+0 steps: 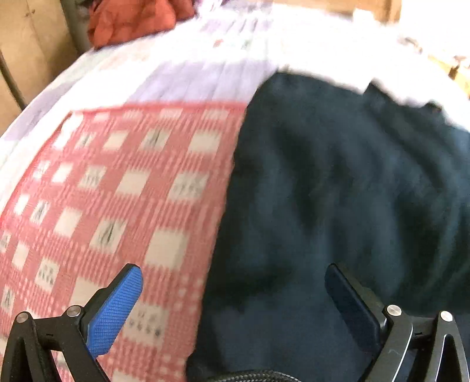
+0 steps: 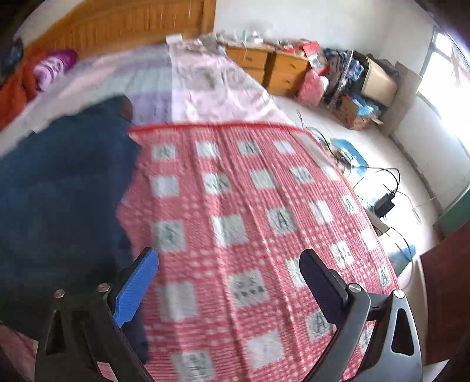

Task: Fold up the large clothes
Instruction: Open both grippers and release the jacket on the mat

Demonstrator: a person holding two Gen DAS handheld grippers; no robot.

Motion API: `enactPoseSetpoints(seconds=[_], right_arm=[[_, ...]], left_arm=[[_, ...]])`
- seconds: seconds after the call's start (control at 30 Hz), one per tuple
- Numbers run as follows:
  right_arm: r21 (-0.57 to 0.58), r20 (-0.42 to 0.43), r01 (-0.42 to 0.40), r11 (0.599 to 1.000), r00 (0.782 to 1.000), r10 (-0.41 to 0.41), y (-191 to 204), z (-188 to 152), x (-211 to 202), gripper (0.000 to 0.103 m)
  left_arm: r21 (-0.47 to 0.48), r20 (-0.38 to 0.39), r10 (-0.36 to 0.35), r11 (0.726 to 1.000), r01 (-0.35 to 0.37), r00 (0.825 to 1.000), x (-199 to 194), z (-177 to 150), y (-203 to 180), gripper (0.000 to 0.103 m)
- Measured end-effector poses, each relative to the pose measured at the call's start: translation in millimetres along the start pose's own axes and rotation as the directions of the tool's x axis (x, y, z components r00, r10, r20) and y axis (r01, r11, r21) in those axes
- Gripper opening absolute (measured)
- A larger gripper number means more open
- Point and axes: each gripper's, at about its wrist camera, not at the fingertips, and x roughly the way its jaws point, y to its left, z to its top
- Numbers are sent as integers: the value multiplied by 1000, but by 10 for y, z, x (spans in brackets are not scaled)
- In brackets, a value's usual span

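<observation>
A dark navy garment lies rumpled and loosely spread on a bed, filling the right half of the left wrist view and the left side of the right wrist view. It rests partly on a red-and-white checked cover and partly on a pale lilac sheet beyond it. Both frames are motion-blurred. The left gripper hangs released above the garment's edge, fingers wide apart and empty; the right gripper is likewise spread over the checked cover. An orange cloth sits upper left. A wooden headboard, drawers, cardboard boxes and floor cables fill the upper and right background.
</observation>
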Motion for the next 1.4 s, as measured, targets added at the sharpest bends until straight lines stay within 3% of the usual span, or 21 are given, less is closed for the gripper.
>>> enactPoseSetpoints(seconds=[0.07, 0.13, 0.27, 0.33, 0.37, 0.5, 0.63, 0.8, 0.83, 0.87, 0.9, 0.93, 0.97, 1.03, 1.1, 1.23, 1.4], right_arm=[[-85, 38, -76, 994, 996, 79, 386, 83, -145, 100], [-176, 64, -171, 969, 981, 185, 909, 144, -298, 100], [-288, 24, -386, 876, 912, 410, 2062, 520, -312, 100], [-297, -2, -455, 840, 880, 476, 2503, 665, -267, 100], [-321, -17, -459, 828, 878, 479, 2696, 715, -231, 100], [-379, -103, -406, 831, 911, 398, 3117, 922, 214, 100], [-358, -89, -341, 869, 939, 332, 2642, 1216, 657, 100], [-127, -103, -244, 961, 967, 232, 1544, 1458, 1042, 100], [-71, -123, -317, 946, 944, 307, 1356, 1450, 1082, 92], [-61, -132, -338, 939, 935, 328, 1239, 1463, 1096, 85], [-82, -125, -339, 937, 937, 327, 1180, 1445, 1046, 77], [-100, -117, -326, 940, 942, 314, 1168, 1436, 1007, 77], [-110, -104, -248, 962, 966, 237, 1122, 1429, 974, 80], [-27, -75, -237, 971, 969, 234, 888, 1407, 910, 83], [9, -66, -203, 979, 977, 203, 711, 1326, 796, 83], [-14, -64, -140, 990, 988, 139, 533, 1041, 408, 83], [-16, -97, -215, 976, 972, 213, 538, 551, -344, 83]], left_arm=[[72, 44, -95, 993, 92, 994, -132, 189, -398, 102], [135, 34, -186, 974, 180, 982, -142, 329, -797, 102], [215, -29, -340, 916, 338, 940, 113, 614, -1704, 102], [225, -57, -366, 902, 369, 929, 296, 711, -1968, 102], [209, -69, -343, 913, 350, 937, 428, 784, -2026, 97], [142, -81, -303, 940, 312, 950, 733, 909, -1945, 99], [166, -73, -226, 958, 235, 971, 931, 1032, -1664, 103], [52, -86, -113, 992, 118, 990, 1161, 1123, -767, 103], [27, -94, -81, 996, 84, 992, 1199, 1121, -581, 103], [2, -104, -59, 998, 59, 993, 1223, 1120, -431, 103], [-25, -113, -35, 999, 32, 993, 1236, 1118, -308, 103], [-63, -121, -26, 998, 19, 992, 1231, 1105, -140, 103], [-86, -123, -14, 996, 4, 992, 1202, 1082, -23, 103], [-123, -111, 5, 992, -18, 994, 1079, 1030, 198, 102], [-112, -86, -1, 994, -9, 996, 898, 957, 257, 102], [-1, -52, 1, 1000, -2, 999, 352, 668, 129, 102], [64, -96, -22, 998, 28, 995, -401, 207, -225, 102]])
